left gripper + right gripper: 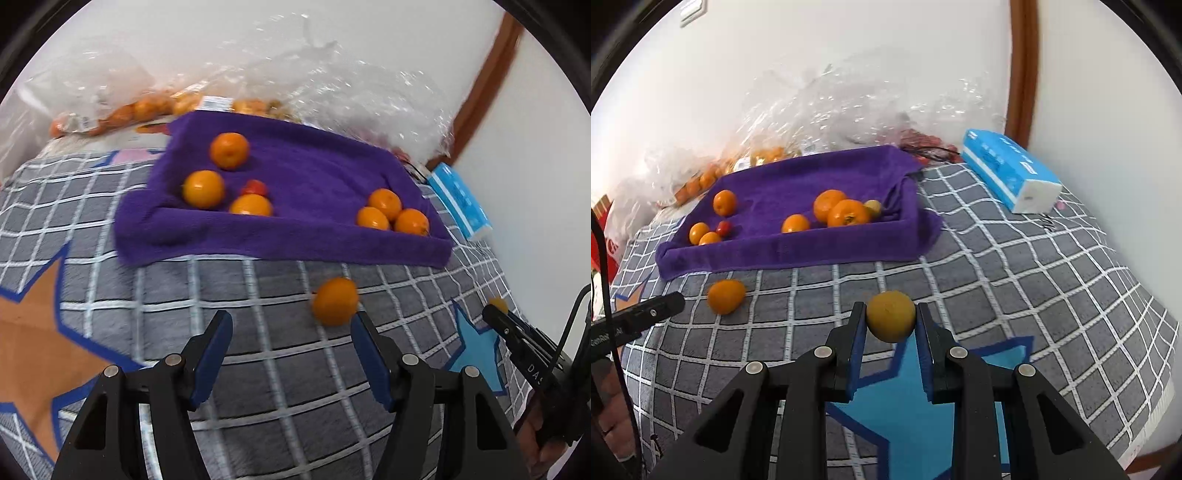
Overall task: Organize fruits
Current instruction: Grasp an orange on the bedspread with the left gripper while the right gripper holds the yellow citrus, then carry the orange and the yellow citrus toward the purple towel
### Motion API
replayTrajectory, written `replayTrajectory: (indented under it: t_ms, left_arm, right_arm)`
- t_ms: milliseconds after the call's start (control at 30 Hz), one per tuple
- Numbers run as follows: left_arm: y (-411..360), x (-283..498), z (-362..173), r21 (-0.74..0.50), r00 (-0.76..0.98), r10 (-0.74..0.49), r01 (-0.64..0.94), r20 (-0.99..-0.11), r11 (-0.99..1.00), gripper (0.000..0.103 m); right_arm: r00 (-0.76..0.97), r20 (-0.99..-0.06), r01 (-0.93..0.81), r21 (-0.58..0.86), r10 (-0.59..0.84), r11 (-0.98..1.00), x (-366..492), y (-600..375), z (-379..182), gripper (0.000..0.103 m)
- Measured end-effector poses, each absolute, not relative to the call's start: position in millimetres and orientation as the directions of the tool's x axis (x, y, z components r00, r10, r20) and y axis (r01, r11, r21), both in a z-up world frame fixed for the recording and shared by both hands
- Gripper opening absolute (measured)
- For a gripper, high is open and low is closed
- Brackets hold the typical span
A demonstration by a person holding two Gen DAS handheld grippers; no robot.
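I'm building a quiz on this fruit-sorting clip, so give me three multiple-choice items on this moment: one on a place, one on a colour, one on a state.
1. Where does the loose orange lie?
A. on the checked blanket in front of the towel
B. inside the plastic bag
C. on the tissue pack

2. What colour is the towel that holds the fruit?
A. green
B. purple
C. white

3. How is the right gripper?
A. open and empty
B. out of view
C. shut on a yellowish orange

Answers:
1. A: it sits on the checked blanket, off the towel's near edge.
2. B: the cloth is plainly purple.
3. C: its fingers press both sides of the yellowish orange. The left gripper is open.
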State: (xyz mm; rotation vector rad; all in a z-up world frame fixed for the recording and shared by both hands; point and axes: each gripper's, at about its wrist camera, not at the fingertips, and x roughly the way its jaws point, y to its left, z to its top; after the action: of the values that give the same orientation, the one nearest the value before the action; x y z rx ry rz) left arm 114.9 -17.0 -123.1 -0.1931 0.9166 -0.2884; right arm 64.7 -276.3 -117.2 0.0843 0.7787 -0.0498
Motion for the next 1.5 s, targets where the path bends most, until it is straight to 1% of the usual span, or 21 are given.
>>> replayTrajectory:
  t_ms: [200,467,567,600,633,667,733,767,800,967,1067,1167,1233,1367,1500]
  left_arm:
    - [-37.4,124.3,-125.5,-0.296,0.542,-0.369,0.220,-0.755,0.929,0.064]
    - [-57.3,124.5,-140.9,-0.250,0.525,-0.367,0.282,-0.768,0.926,0.063]
    - [-56.3,121.9,-139.4,-0.250,0.542,-0.372,0.287,-0.754,0.925,0.060]
    - [-54.1,122.3,-139.4,-0.270,0.539,-0.387,0.285,-0.748,0.920,0.057]
    - [-52.5,123.1,-139.9,-0.283,0.537,-0.394,0.280,-0.746,0.917,0.052]
    - [-51.7,124.3,-140.7,-0.293,0.535,-0.397,0.273,-0.746,0.916,0.044]
    - [-49.9,126.0,-142.0,-0.299,0.529,-0.399,0.266,-0.749,0.916,0.034]
    - [-49.3,126.2,-142.1,-0.297,0.530,-0.397,0.267,-0.749,0.917,0.030]
    - [-48.4,126.1,-141.9,-0.296,0.532,-0.397,0.267,-0.748,0.917,0.029]
    - [-43.3,127.1,-140.4,-0.323,0.540,-0.411,0.255,-0.734,0.911,0.029]
    - [-35.7,126.2,-135.6,-0.349,0.562,-0.424,0.242,-0.710,0.905,0.029]
    - [-28.3,125.1,-129.9,-0.375,0.589,-0.435,0.230,-0.681,0.898,0.026]
    - [-26.2,124.3,-127.3,-0.378,0.603,-0.435,0.228,-0.669,0.897,0.026]
    - [-28.1,126.6,-131.2,-0.363,0.589,-0.421,0.221,-0.690,0.905,0.026]
    - [-28.7,128.6,-134.8,-0.381,0.573,-0.434,0.217,-0.695,0.899,0.034]
  right_arm:
    - [0.722,-0.692,0.082,0.092,0.004,0.992,63.8,-284.1,-119.6,0.026]
    - [0.715,-0.699,0.080,0.112,0.021,0.991,67.6,-282.6,-127.9,0.026]
    - [0.708,-0.705,0.066,0.136,0.049,0.989,68.5,-281.9,-131.5,0.026]
    - [0.707,-0.705,0.065,0.139,0.053,0.988,68.6,-281.5,-132.4,0.026]
    - [0.706,-0.706,0.066,0.139,0.053,0.988,68.8,-281.0,-133.2,0.026]
    - [0.706,-0.706,0.065,0.140,0.054,0.988,68.9,-280.4,-133.7,0.026]
    - [0.705,-0.707,0.065,0.142,0.055,0.988,69.4,-279.5,-135.5,0.026]
    - [0.704,-0.708,0.066,0.142,0.055,0.988,70.0,-279.3,-136.4,0.026]
    - [0.701,-0.711,0.066,0.143,0.056,0.988,70.5,-278.9,-137.6,0.026]
    - [0.696,-0.716,0.062,0.140,0.058,0.988,71.7,-276.3,-141.1,0.026]
    - [0.697,-0.715,0.064,0.137,0.054,0.989,69.7,-276.2,-141.8,0.026]
    - [0.700,-0.712,0.068,0.144,0.056,0.987,67.4,-278.2,-141.8,0.026]
    - [0.704,-0.708,0.073,0.147,0.053,0.986,65.4,-279.1,-141.4,0.026]
    - [0.705,-0.707,0.075,0.152,0.056,0.985,64.6,-279.9,-141.0,0.026]
    - [0.702,-0.710,0.074,0.146,0.053,0.986,65.0,-278.9,-140.5,0.026]
